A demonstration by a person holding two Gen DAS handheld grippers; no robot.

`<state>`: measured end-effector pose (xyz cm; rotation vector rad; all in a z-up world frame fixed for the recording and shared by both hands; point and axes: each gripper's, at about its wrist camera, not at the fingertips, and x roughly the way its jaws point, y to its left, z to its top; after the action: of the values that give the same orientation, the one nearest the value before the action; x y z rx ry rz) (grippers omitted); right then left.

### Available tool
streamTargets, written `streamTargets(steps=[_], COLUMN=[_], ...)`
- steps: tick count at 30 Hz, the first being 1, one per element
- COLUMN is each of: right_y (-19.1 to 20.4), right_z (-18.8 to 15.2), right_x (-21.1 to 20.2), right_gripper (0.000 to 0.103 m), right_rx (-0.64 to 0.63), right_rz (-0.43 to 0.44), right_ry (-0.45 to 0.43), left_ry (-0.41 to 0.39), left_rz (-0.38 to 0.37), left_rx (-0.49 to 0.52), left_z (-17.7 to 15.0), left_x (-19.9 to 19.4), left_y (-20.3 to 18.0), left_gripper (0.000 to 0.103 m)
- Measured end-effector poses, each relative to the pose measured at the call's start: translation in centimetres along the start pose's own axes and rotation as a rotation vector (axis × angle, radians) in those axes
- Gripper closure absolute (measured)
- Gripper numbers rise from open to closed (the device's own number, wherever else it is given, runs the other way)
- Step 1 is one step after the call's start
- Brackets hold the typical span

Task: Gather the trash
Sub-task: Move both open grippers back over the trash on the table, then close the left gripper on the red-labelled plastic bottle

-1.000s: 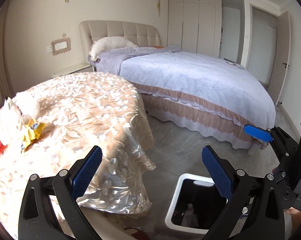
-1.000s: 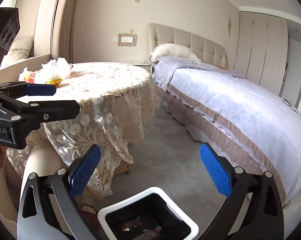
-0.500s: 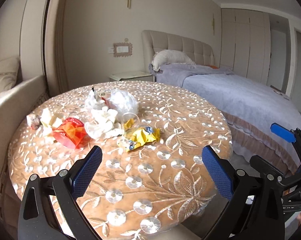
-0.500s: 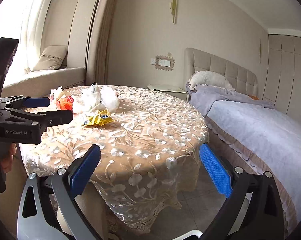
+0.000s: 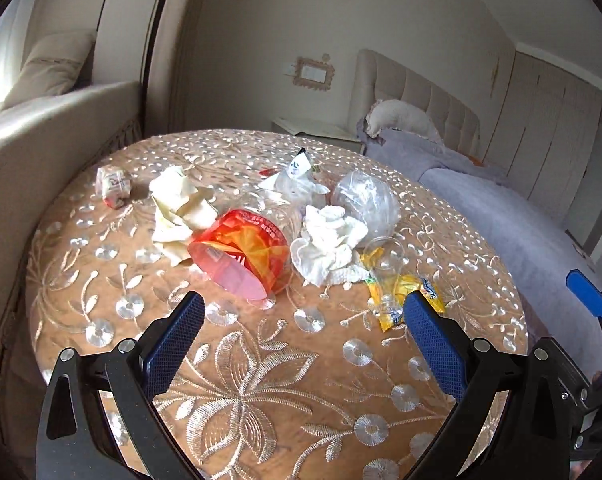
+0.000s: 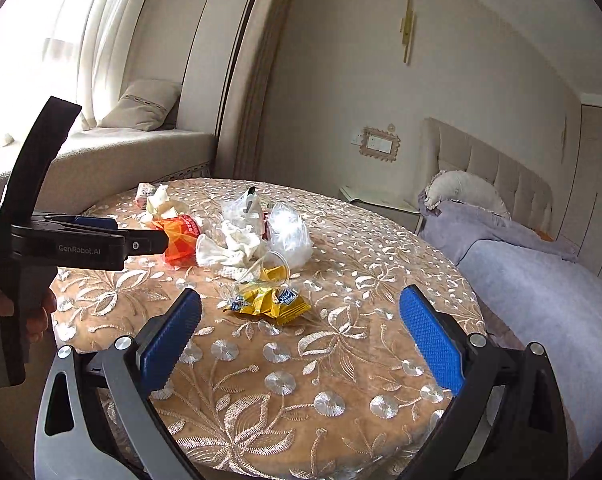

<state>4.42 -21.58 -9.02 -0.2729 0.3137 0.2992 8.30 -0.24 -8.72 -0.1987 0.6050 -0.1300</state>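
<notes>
Both wrist views had swung up off the floor bin and onto the round embroidered surface (image 5: 261,380), so the trash pile was now squarely ahead. The left gripper (image 5: 301,340) hovered with its jaws spread wide and nothing between them, lined up just short of the red-orange plastic cup (image 5: 241,252) lying on its side. Beside that cup sat crumpled white tissues (image 5: 325,240), a cream wad of paper (image 5: 179,204), a clear plastic bag (image 5: 365,200), a tipped clear cup (image 5: 383,256) and a yellow snack wrapper (image 5: 405,292); a small wrapped packet (image 5: 113,186) lay apart near the far left edge. The right gripper (image 6: 301,328) hung released and empty too, facing the yellow wrapper from the near side. The bed (image 6: 541,280) stood off to the right. That turn read as the approach to a fresh pick, with plenty of litter uncollected and nothing grasped yet
</notes>
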Motion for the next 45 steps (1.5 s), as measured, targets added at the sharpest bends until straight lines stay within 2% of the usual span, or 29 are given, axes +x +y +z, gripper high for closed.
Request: streamTargets(steps=[5,11,21,22,24,26,27,28,29,31,33,35,38,45], right_y=[0.4,-0.1,-0.6,-0.6,-0.7,-0.7,-0.7,-0.6,-0.6,-0.5,-0.4,-0.3,-0.3,0.5], right_z=[0.8,1.0,0.8,0.8,0.7,0.6,0.6,0.5,0.5,0.5,0.5,0.5,0.3,0.1], right_x=[1.8,3.4,4.9,5.1,5.3,5.5,5.6,5.7,5.7,5.8,5.9,6.3,6.8,8.6], right_gripper=[0.004,0.004,0.004,0.004,0.004,0.004,0.004,0.004,0.004,0.004,0.004,0.004,0.004,0.004], right_rx=[-0.008,0.001,0.006,0.006,0.006,0.007,0.008,0.008,0.008,0.010,0.008,0.006,0.011,0.015], right_rz=[0.011,0.004,0.010,0.012,0.013,0.016,0.017,0.017,0.016,0.021,0.020,0.021,0.032,0.086], right_ry=[0.008,0.024,0.051,0.053,0.060,0.067,0.070,0.072,0.073,0.076,0.081,0.101,0.137,0.220], left_ry=[0.094,0.141,0.225,0.238,0.247,0.265,0.271,0.285,0.289,0.289,0.284,0.259,0.199,0.101], left_rz=[-0.025,-0.063,-0.078,-0.080,-0.056,-0.020,-0.005,-0.011,0.000,-0.008,-0.031,-0.066,-0.045,-0.075], left_rx=[-0.050,-0.073,-0.058,-0.069,-0.045,-0.002,0.028,0.046,0.073,0.125,0.139,0.119,0.105,0.091], left_z=[0.9,1.7,2.5,2.7,3.0,3.3,3.4,3.5,3.5,3.5,3.3,3.3,3.6,4.9], left_x=[3.4,5.6,8.7,9.2,9.7,10.4,10.7,11.1,11.3,11.2,10.9,10.3,8.8,4.3], left_y=[1.4,2.0,1.3,1.3,0.9,0.3,-0.1,-0.4,-0.7,-1.3,-1.9,-2.0,-1.9,-1.8], left_gripper=[0.005,0.005,0.007,0.013,0.017,0.031,0.040,0.062,0.075,0.084,0.085,0.098,0.099,0.099])
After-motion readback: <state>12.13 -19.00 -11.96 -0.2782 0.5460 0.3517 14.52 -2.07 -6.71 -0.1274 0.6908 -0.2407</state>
